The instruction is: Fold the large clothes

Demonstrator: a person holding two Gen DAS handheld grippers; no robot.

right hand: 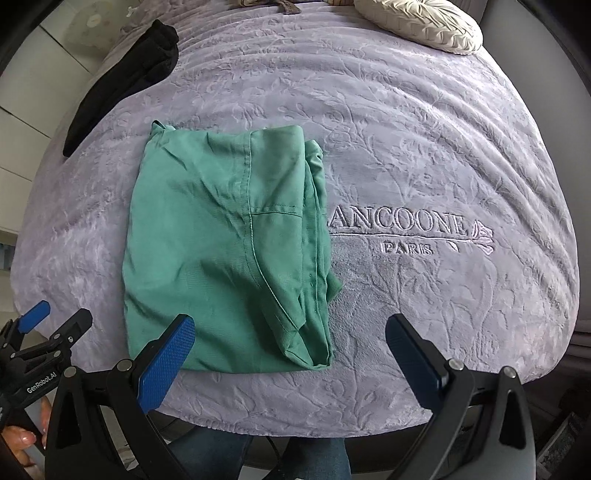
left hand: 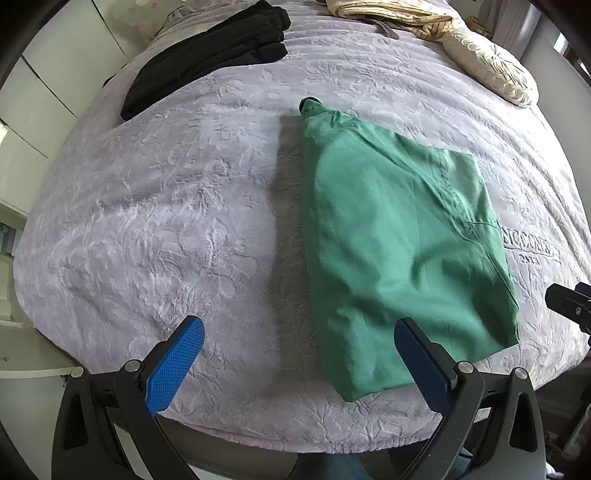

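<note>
A green garment [left hand: 399,240] lies folded into a long rectangle on the lilac bedspread [left hand: 166,206]. It also shows in the right wrist view [right hand: 221,243], with layered edges along its right side. My left gripper [left hand: 299,332] is open and empty, above the bed's near edge, its right finger over the garment's near end. My right gripper [right hand: 290,328] is open and empty, above the garment's near right corner. The left gripper also shows at the left edge of the right wrist view [right hand: 55,314].
Folded black clothes [left hand: 207,51] lie at the far left of the bed. A cream cushion [left hand: 491,62] and a striped cream cloth [left hand: 391,14] lie at the far right. White cupboards [left hand: 33,92] stand left of the bed. The bedspread carries embroidered lettering [right hand: 402,225].
</note>
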